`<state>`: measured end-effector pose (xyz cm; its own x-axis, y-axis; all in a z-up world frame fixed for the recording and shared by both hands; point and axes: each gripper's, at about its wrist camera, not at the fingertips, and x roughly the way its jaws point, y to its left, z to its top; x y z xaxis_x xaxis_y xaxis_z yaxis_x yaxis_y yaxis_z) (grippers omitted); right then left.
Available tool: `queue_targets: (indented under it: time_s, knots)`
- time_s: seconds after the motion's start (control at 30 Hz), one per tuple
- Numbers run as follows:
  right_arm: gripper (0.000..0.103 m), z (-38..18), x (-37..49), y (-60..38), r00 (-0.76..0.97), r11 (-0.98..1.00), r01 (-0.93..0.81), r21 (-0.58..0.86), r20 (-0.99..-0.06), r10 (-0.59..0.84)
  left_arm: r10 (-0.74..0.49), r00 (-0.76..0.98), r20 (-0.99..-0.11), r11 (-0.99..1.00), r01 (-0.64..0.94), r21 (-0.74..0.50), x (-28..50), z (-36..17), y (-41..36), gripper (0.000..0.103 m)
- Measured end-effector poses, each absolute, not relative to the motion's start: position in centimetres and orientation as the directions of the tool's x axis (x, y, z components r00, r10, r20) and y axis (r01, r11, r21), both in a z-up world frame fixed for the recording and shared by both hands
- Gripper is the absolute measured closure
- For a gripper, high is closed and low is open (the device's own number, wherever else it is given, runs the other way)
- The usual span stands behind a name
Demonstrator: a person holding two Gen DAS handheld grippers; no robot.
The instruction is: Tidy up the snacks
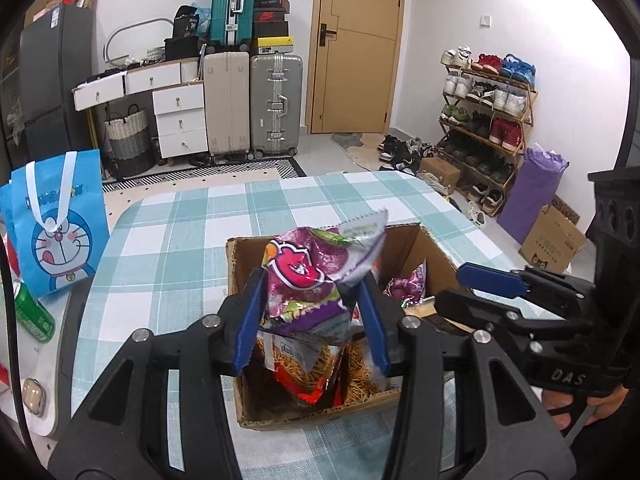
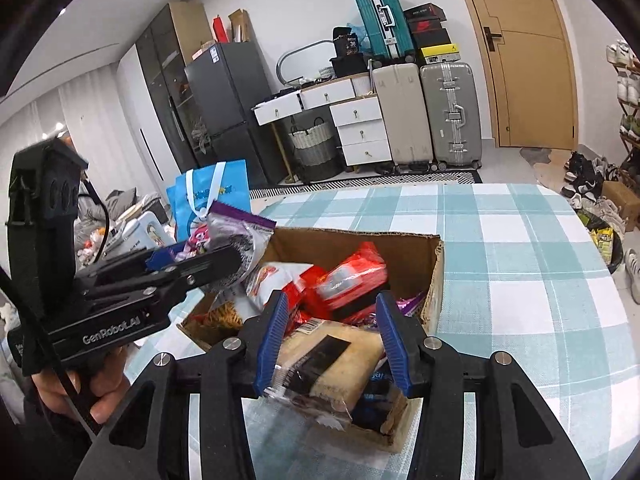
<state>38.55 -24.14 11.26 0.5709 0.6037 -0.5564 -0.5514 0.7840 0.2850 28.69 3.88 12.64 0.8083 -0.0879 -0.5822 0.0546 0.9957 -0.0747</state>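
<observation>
A cardboard box (image 1: 320, 416) of snack bags stands on the checked table; it also shows in the right wrist view (image 2: 438, 264). My left gripper (image 1: 312, 316) is shut on a purple-pink snack bag (image 1: 308, 280) and holds it above the box. The left gripper also shows in the right wrist view (image 2: 224, 260) with the bag (image 2: 240, 236). My right gripper (image 2: 332, 340) is shut on a clear-wrapped beige bread packet (image 2: 332, 364) over the box's near corner. The right gripper (image 1: 460, 292) also shows in the left wrist view. Red packets (image 2: 348, 280) and a noodle-snack bag (image 1: 316, 368) lie in the box.
A blue Doraemon bag (image 1: 60, 220) and a green can (image 1: 34, 312) stand left of the table. The teal checked tablecloth (image 2: 520, 272) spreads around the box. Suitcases (image 1: 276, 104), white drawers (image 1: 180, 120), a door and a shoe rack (image 1: 488, 120) line the far wall.
</observation>
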Motion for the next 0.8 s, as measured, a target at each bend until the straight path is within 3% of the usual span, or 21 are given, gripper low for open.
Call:
queue_targets:
  time_s: [0.1, 0.17, 0.37, 0.47, 0.63, 0.8]
  knots:
    - [0.049, 11.1, 37.9, -24.6, 0.59, 0.795, -0.547, 0.263, -0.552, 0.589, -0.088, 0.805, -0.587, 0.996, 0.06, -0.068, 28.9, 12.6, 3.6, 0.026]
    - [0.039, 10.9, 37.6, -25.1, 0.601, 0.805, -0.535, 0.258, -0.554, 0.577, -0.076, 0.812, -0.578, 0.997, 0.053, -0.057, 28.8, 12.6, 3.4, 0.02]
    - [0.027, 10.7, 36.8, -27.2, 0.625, 0.818, -0.51, 0.268, -0.538, 0.566, -0.057, 0.803, -0.594, 0.998, 0.027, -0.059, 28.7, 11.5, 4.1, 0.017]
    - [0.019, 10.6, 36.4, -28.0, 0.634, 0.818, -0.504, 0.277, -0.525, 0.568, -0.063, 0.807, -0.587, 0.997, 0.024, -0.074, 27.9, 11.0, 4.8, 0.001]
    - [0.001, 10.3, 35.7, -28.4, 0.631, 0.813, -0.504, 0.292, -0.517, 0.578, -0.066, 0.819, -0.57, 0.996, 0.019, -0.088, 26.0, 10.8, 5.6, 0.001]
    - [0.001, 9.9, 34.6, -28.0, 0.642, 0.812, -0.52, 0.266, -0.506, 0.576, -0.065, 0.837, -0.543, 0.995, 0.013, -0.099, 23.3, 10.6, 6.1, 0.001]
